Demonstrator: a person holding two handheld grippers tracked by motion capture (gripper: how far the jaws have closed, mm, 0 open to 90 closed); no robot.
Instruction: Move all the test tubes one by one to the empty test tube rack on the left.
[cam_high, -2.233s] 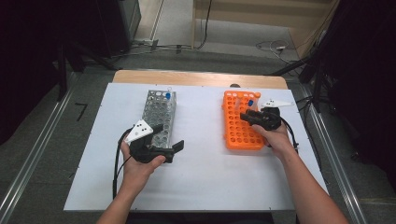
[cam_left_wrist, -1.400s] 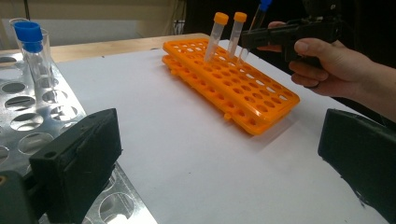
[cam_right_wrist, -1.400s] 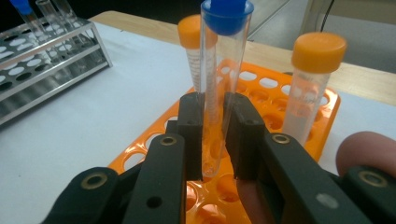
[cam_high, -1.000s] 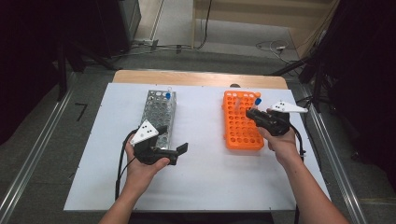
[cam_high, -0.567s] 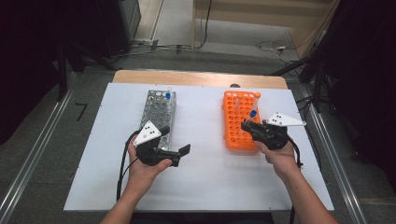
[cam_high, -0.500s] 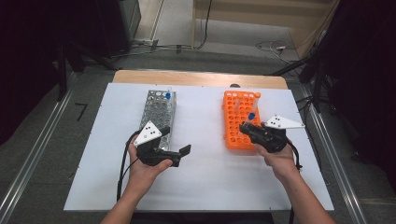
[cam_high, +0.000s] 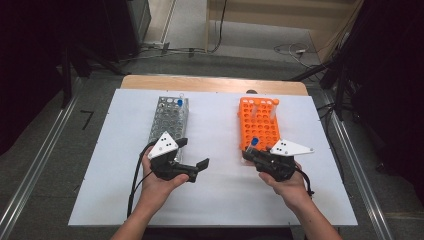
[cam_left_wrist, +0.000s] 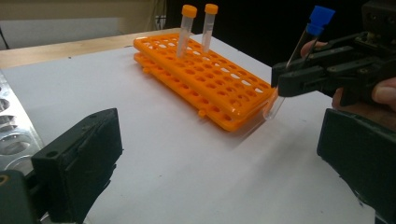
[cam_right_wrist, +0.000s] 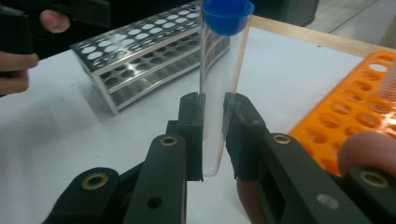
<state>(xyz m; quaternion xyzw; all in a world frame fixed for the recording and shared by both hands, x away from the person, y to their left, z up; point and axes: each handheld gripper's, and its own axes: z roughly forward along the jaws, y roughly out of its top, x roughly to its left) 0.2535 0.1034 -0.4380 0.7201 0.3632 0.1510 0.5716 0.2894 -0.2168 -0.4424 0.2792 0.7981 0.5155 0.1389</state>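
Just off the orange rack's (cam_high: 259, 127) near end, my right gripper (cam_high: 248, 154) clamps the blue-capped tube (cam_right_wrist: 219, 84); next carry it to the steel rack (cam_high: 167, 117). Left gripper (cam_high: 192, 156) jaws wide, empty.

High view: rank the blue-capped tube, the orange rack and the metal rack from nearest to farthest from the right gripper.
1. Blue-capped tube: clamped in the jaws of the right gripper, at the orange rack's near end.
2. Orange rack: just beyond the gripper, on the table's right side.
3. Metal rack: farthest, across the table on the left, by the left gripper.
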